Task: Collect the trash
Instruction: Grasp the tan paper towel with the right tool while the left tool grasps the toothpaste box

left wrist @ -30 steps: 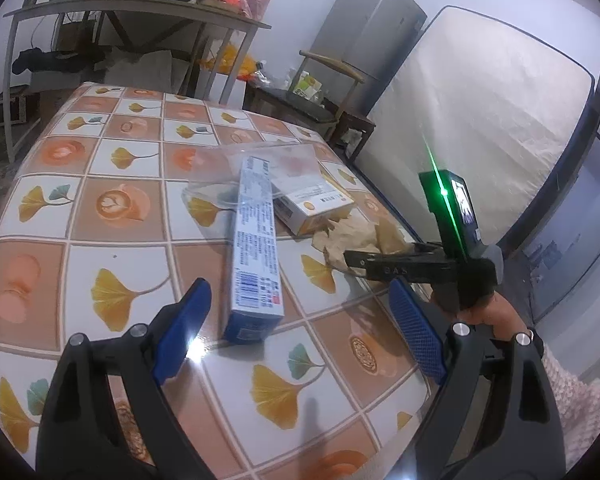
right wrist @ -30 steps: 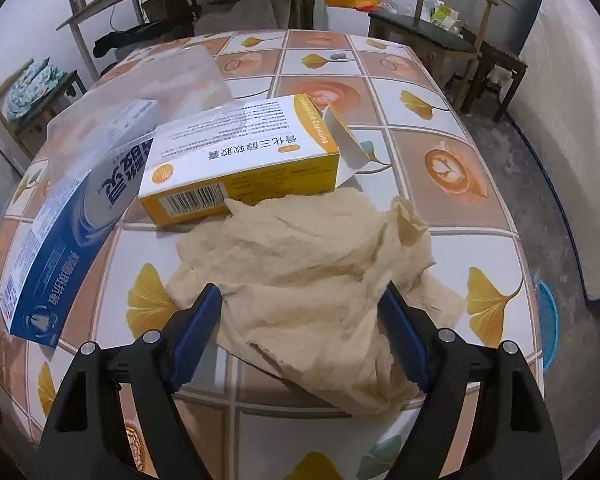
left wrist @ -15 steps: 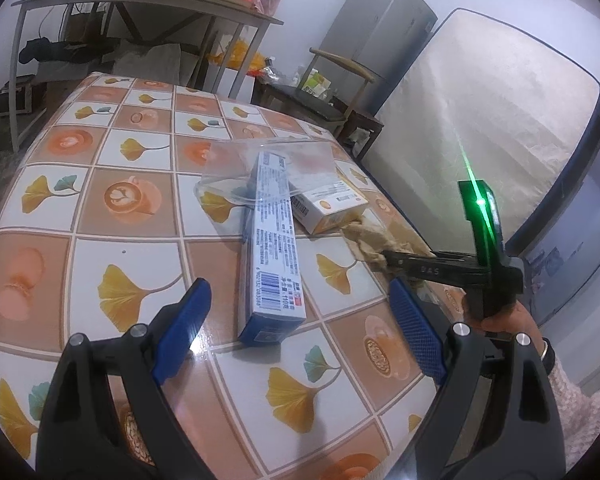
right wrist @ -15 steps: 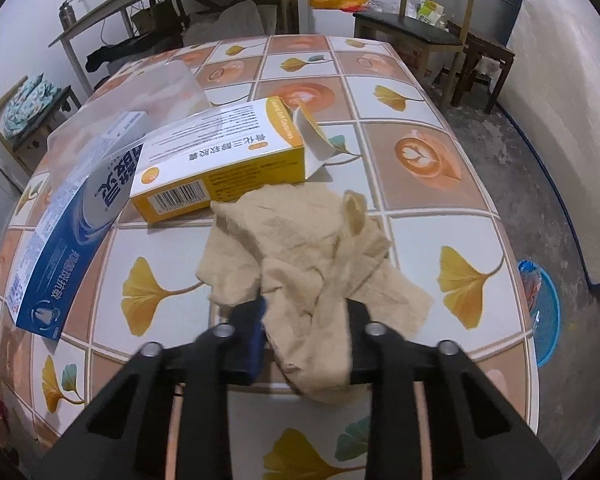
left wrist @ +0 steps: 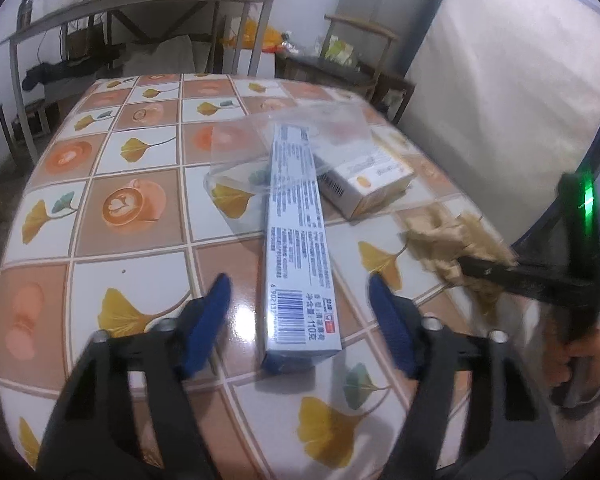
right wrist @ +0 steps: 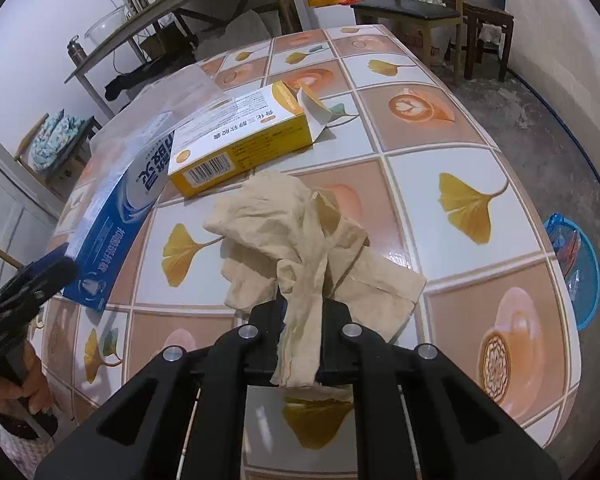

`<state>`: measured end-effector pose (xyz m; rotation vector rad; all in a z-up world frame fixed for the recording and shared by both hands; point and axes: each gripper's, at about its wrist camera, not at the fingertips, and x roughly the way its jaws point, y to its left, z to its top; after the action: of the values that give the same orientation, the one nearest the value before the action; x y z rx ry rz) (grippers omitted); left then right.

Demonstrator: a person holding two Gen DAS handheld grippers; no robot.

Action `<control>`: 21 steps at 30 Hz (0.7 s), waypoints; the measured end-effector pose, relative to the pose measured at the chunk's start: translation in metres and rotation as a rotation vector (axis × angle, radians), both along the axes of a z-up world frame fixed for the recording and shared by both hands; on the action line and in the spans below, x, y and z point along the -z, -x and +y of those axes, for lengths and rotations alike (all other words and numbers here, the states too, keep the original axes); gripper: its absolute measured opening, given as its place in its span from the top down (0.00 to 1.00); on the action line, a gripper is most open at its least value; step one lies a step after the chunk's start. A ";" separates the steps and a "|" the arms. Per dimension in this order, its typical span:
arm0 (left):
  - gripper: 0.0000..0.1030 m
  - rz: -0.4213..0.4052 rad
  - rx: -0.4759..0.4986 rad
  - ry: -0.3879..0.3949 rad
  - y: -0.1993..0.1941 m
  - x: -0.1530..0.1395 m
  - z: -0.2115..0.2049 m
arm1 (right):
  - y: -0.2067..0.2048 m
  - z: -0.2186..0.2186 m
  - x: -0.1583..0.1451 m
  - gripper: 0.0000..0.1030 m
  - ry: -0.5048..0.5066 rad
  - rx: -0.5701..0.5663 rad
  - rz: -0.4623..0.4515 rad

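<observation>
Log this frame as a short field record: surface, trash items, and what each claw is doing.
surface: table with a tiled ginkgo-and-coffee pattern
trash items: long blue toothpaste box; yellow medicine box; clear plastic packaging; crumpled tan paper
left claw: jaws have just been closing, pads either side of the toothpaste box's near end, not pressing on it
right claw: shut on the crumpled tan paper, just closed
stacking: toothpaste box lies over the clear plastic packaging
</observation>
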<state>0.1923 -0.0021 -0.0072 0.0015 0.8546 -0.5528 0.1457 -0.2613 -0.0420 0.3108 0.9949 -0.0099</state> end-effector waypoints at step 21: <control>0.40 0.295 0.090 -0.020 0.051 -0.010 0.039 | 0.011 -0.018 0.006 0.90 -0.078 -0.022 -0.053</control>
<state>0.1416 0.0367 0.0032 -0.0240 1.1521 -0.6385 0.1349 -0.2788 -0.0479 0.3697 0.9478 0.0565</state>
